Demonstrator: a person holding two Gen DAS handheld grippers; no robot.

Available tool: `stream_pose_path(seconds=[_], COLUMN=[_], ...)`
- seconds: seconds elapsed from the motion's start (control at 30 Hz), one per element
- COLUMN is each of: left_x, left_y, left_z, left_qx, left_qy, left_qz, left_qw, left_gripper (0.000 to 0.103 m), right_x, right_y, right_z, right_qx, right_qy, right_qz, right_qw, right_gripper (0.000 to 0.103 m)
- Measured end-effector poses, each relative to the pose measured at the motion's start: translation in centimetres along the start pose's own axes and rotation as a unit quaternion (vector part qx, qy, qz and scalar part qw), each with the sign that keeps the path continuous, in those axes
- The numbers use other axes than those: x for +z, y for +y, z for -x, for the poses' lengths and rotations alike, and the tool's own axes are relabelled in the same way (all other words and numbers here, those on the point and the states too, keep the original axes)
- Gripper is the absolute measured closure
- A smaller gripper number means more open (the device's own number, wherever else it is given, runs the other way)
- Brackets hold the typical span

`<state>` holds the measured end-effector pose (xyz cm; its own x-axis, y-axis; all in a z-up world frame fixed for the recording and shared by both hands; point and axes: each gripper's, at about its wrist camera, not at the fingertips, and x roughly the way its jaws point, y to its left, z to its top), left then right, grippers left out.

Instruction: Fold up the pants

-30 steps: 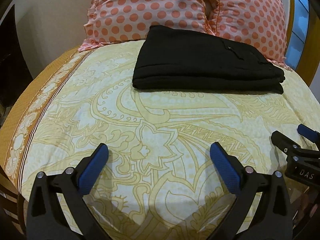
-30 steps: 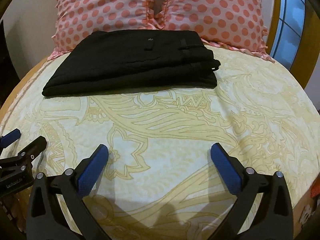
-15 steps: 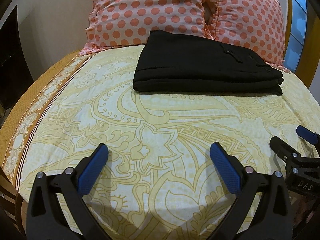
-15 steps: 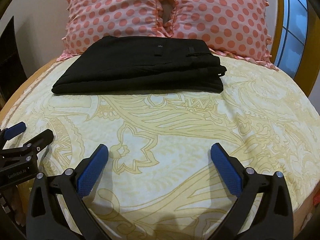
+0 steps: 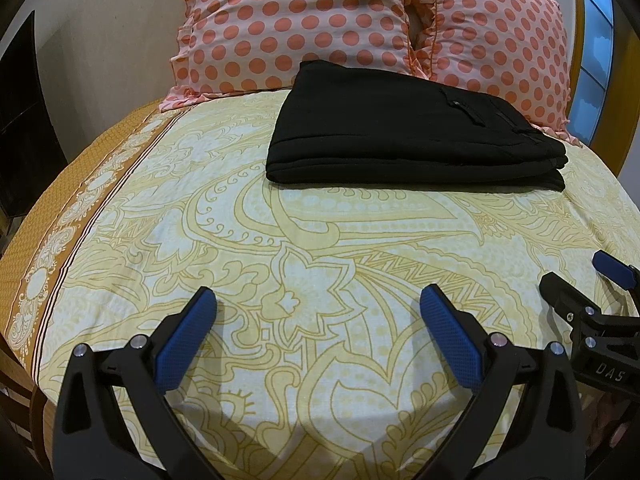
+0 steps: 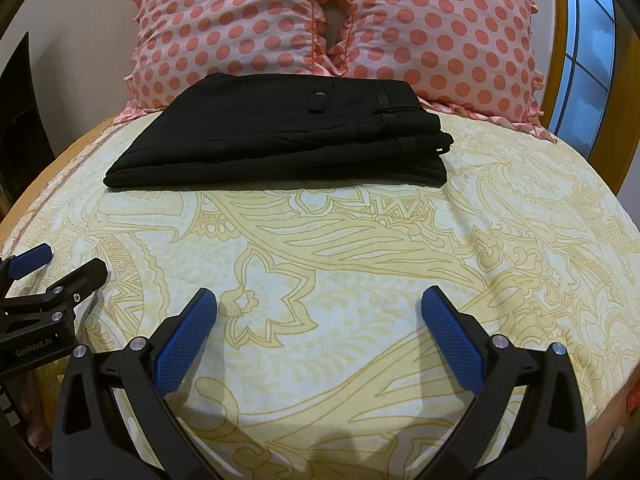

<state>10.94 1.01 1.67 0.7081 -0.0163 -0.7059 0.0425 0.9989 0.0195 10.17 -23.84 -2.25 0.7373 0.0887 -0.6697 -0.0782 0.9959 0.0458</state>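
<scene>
Both tools, left tool (image 5: 318, 304) and right tool (image 6: 319, 304), have drawn back, wide apart, empty.

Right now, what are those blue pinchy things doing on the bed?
A person holds one tool in each hand. The left tool and right tool are both open and hold nothing. The black pants lie folded on the bed, against the dotted pillows, away from both tools.
</scene>
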Motion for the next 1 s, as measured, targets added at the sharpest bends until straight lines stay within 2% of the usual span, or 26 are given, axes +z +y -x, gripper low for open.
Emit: stream_pose_path(seconds=[1.0], left_x=[0.11], left_y=[0.04], left_z=[0.01], left_qx=[-0.001], left_qy=[0.005], left_qz=[0.003], left_qw=[1.0], left_gripper=[0.002], right_x=[0.08], right_y=[0.55], right_z=[0.03], right_qx=[-0.003], right_qy=[-0.003], right_qz=[-0.002], right_qw=[1.0], right_gripper=[0.001])
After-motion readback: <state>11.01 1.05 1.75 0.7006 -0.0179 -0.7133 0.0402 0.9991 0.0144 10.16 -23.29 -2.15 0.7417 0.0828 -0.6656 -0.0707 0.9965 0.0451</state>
